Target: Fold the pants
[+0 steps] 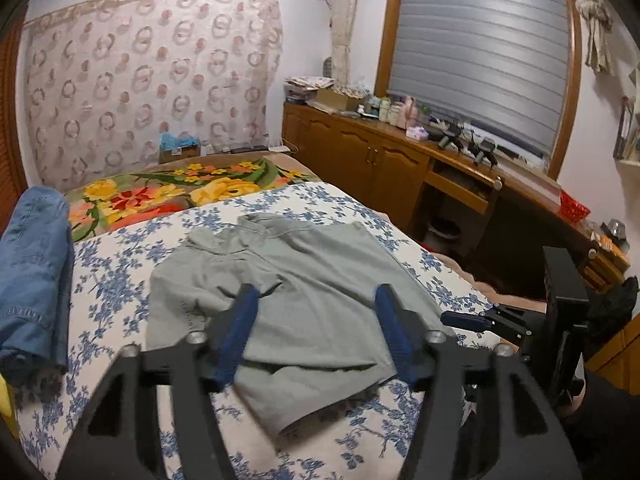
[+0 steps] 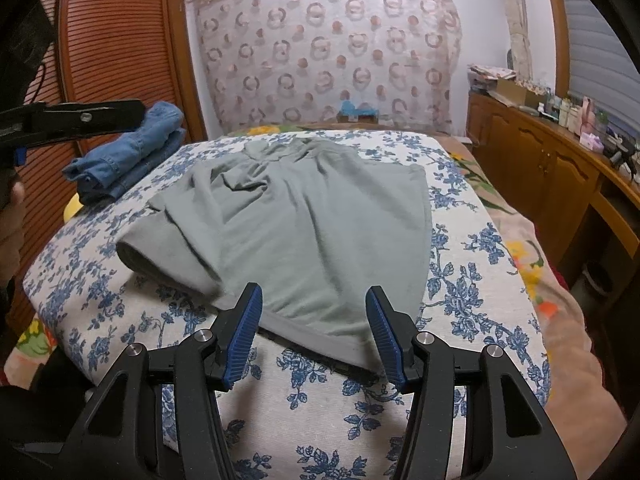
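Grey-green pants (image 1: 304, 280) lie folded and a little rumpled on a blue-flowered white cloth (image 1: 120, 288) on the bed. They also show in the right wrist view (image 2: 304, 216). My left gripper (image 1: 316, 296) is open and empty, hovering over the near part of the pants. My right gripper (image 2: 314, 296) is open and empty above the pants' near hem. The right gripper also shows at the right of the left wrist view (image 1: 484, 320). The left gripper shows at the left edge of the right wrist view (image 2: 80, 116).
Folded blue jeans (image 1: 34, 272) lie at the cloth's left edge, also in the right wrist view (image 2: 136, 148). A flowered blanket (image 1: 180, 188) covers the far bed. A wooden cabinet (image 1: 380, 160) with clutter runs along the right wall under a window.
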